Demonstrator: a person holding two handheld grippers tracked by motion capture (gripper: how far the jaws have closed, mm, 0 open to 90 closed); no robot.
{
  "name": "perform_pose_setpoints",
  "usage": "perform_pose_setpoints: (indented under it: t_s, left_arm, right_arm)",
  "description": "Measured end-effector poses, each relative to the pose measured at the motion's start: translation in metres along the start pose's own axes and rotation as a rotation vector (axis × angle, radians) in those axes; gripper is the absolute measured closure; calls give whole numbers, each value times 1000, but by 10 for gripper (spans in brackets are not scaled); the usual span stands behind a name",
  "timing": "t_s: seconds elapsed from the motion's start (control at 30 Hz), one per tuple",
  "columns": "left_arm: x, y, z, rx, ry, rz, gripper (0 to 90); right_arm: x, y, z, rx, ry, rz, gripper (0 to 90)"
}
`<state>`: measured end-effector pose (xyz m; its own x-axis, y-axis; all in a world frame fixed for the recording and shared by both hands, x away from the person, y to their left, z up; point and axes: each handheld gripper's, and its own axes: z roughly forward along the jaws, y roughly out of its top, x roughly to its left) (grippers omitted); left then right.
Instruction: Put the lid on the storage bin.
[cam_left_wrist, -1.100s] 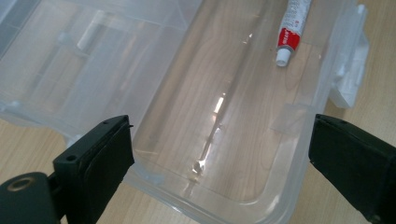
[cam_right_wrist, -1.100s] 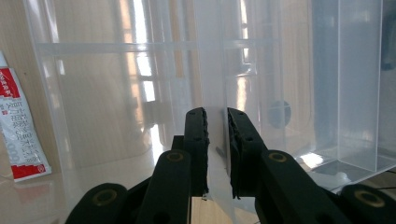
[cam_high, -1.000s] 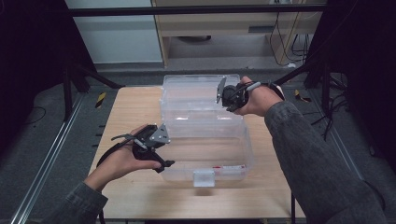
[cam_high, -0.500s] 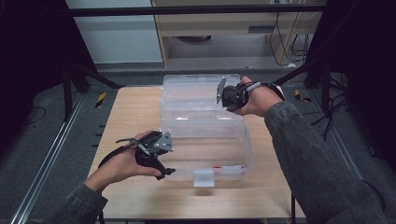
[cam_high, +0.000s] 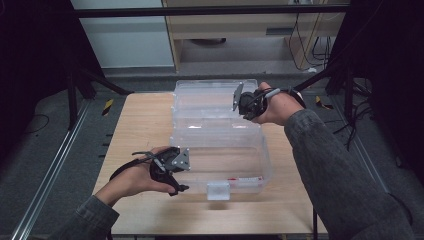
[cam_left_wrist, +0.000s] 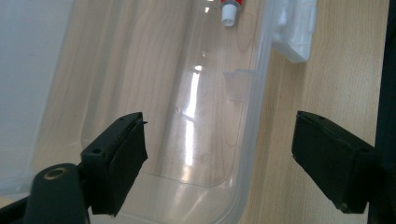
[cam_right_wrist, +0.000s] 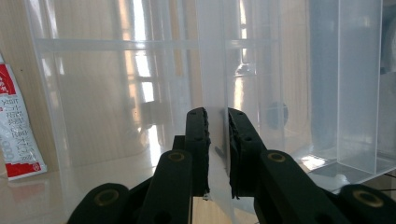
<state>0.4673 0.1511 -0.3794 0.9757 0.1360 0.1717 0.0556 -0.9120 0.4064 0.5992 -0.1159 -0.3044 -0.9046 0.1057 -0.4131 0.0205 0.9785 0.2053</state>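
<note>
A clear plastic box (cam_high: 264, 159) stands on the wooden table (cam_high: 145, 125), its lid (cam_high: 210, 92) raised at the back. My right gripper (cam_high: 239, 103) is shut on the lid's thin edge (cam_right_wrist: 215, 70) and holds it up. My left gripper (cam_high: 185, 175) is at the box's front left corner. Its jaws have just been closing a little but still stand wide apart (cam_left_wrist: 219, 140); the box's wall (cam_left_wrist: 250, 154) runs between them untouched. A red and white tube (cam_high: 245, 178) lies in the box near the front; its cap (cam_left_wrist: 229, 10) and its printed body (cam_right_wrist: 16, 126) show.
A white latch (cam_high: 218, 190) hangs on the box's front wall, close to the table's near edge. Bare wood lies left of the box. Dark stand legs (cam_high: 80, 80) and floor rails (cam_high: 50, 170) flank the table, and a cabinet (cam_high: 240, 30) stands behind it.
My left hand has drifted slightly toward the near edge and rightward along the box's left side. The right hand and the raised lid have stayed put.
</note>
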Motion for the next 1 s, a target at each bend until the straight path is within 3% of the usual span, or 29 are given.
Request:
perform_pose_setpoints:
  t_s: [0.33,0.67,1.0]
  left_arm:
    - [-5,3,17,75,-45,27,336]
    - [-7,6,23,101,-69,37,431]
    - [-7,2,29,105,-82,23,611]
  right_arm:
    - [0,0,0,-1,0,2,800]
    - [1,-1,0,-4,-4,6,799]
    - [0,-1,0,-9,-3,7,797]
